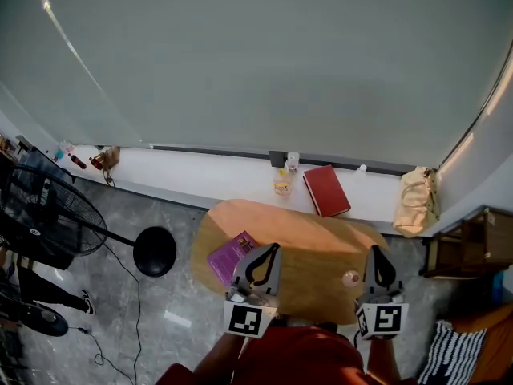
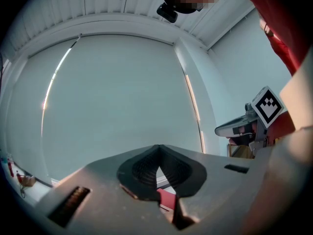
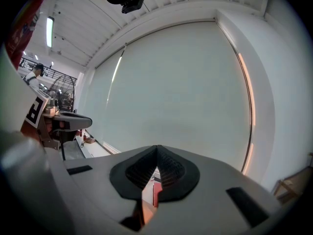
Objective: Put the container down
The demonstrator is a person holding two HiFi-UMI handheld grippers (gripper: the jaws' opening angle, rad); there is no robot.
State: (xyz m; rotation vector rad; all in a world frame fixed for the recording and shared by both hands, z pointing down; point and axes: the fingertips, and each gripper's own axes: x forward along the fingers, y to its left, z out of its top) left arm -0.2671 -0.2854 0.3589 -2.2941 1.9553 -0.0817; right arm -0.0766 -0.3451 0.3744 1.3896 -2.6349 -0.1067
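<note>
A small pinkish round container (image 1: 351,278) stands on the oval wooden table (image 1: 313,239), near its front right edge. It is just left of my right gripper (image 1: 376,250) and apart from it. That gripper's tips meet (image 3: 157,148) with nothing between them. My left gripper (image 1: 275,248) hovers over the table's front middle, beside a purple book (image 1: 231,256). Its jaws are shut (image 2: 157,148) and empty. Both grippers point level toward the window blind. Each shows in the other's view: the right gripper (image 2: 244,126) and the left gripper (image 3: 68,120).
A white windowsill (image 1: 200,169) behind the table carries a red book (image 1: 326,190), small bottles (image 1: 282,183) and a cream bag (image 1: 417,201). A black fan (image 1: 40,215) and a round black base (image 1: 155,250) stand at left. A wooden shelf (image 1: 473,247) is at right.
</note>
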